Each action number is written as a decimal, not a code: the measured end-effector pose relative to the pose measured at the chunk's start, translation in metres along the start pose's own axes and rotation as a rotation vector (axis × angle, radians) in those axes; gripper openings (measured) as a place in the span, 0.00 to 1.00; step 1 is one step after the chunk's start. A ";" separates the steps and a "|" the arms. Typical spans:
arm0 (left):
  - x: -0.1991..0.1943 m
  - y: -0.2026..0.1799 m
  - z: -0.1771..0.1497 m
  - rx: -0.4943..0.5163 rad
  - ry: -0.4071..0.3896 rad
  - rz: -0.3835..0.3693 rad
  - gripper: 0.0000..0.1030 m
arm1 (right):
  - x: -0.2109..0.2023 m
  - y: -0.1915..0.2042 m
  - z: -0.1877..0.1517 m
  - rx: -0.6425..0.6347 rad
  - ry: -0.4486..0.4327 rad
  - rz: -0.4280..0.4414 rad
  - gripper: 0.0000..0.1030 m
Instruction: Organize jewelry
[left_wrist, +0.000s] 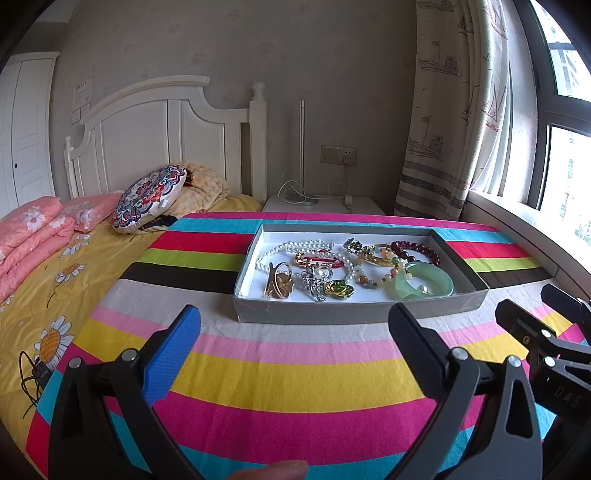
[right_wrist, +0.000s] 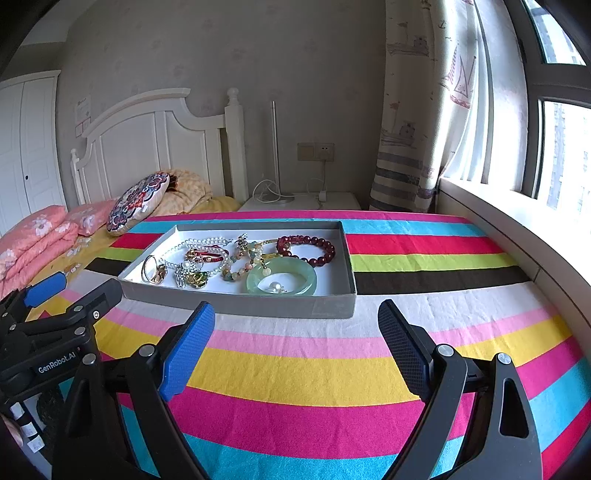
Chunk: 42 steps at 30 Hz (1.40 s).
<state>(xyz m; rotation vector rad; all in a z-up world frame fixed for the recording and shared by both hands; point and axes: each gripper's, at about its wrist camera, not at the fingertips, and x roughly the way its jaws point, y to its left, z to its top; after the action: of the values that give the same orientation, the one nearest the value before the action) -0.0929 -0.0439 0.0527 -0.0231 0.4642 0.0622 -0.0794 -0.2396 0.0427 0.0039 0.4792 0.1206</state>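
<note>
In the grey box (right_wrist: 258, 306), tangled jewelry (right_wrist: 236, 262)

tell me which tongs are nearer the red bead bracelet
Right. The red bead bracelet lies at the tray's right end; the right tongs sit just in front of that end, open. The left tongs face the tray's left half, farther off.

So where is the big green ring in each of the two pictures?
Left wrist view: the green bangle lies in the near right corner of the grey tray, right of centre.
Right wrist view: the green bangle sits near the tray's front wall, about mid-picture.
Shared landmark: the dark red bead bracelet lies just behind it in both.
</note>
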 end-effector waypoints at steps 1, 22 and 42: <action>0.000 0.000 0.000 0.000 0.000 0.000 0.98 | 0.000 0.000 0.000 0.000 0.000 0.000 0.84; -0.001 0.000 0.000 -0.002 -0.007 0.003 0.98 | 0.000 0.000 0.000 -0.001 0.000 0.000 0.84; 0.010 0.009 -0.005 -0.060 0.141 -0.051 0.98 | 0.006 0.002 -0.001 -0.040 0.092 0.017 0.84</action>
<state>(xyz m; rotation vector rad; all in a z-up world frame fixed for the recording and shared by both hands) -0.0871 -0.0344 0.0438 -0.0988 0.6029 0.0245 -0.0745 -0.2366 0.0387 -0.0373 0.5689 0.1476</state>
